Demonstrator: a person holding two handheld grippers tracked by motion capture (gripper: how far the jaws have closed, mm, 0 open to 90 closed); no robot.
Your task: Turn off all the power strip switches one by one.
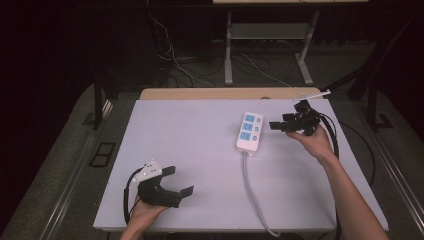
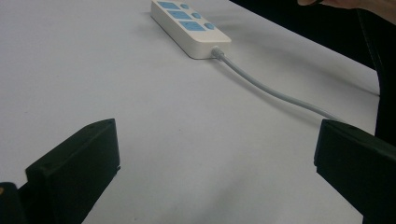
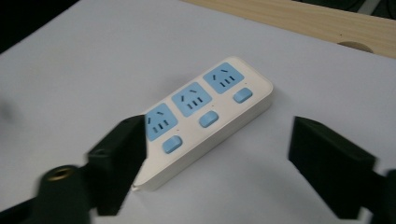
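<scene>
Right gripper [image 1: 278, 126] spread wide, holding nothing, hovering just beside the white power strip [image 1: 249, 132] near the table's [image 1: 165, 135] far right edge. Left gripper [image 1: 179, 181] likewise gaping and unloaded, near the front edge, with bare tabletop between.

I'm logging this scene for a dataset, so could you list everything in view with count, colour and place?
power strip: one, white with three blue sockets and three blue switches, right of the table's middle
cord: one, grey-white, runs from the power strip to the near table edge
table: one, white top with a wooden strip at the far edge
floor cables: several, pale, beyond the table
left tongs: one, black, jaws open, near left of the table
right tongs: one, black, jaws open, just right of the power strip, apart from it
</scene>
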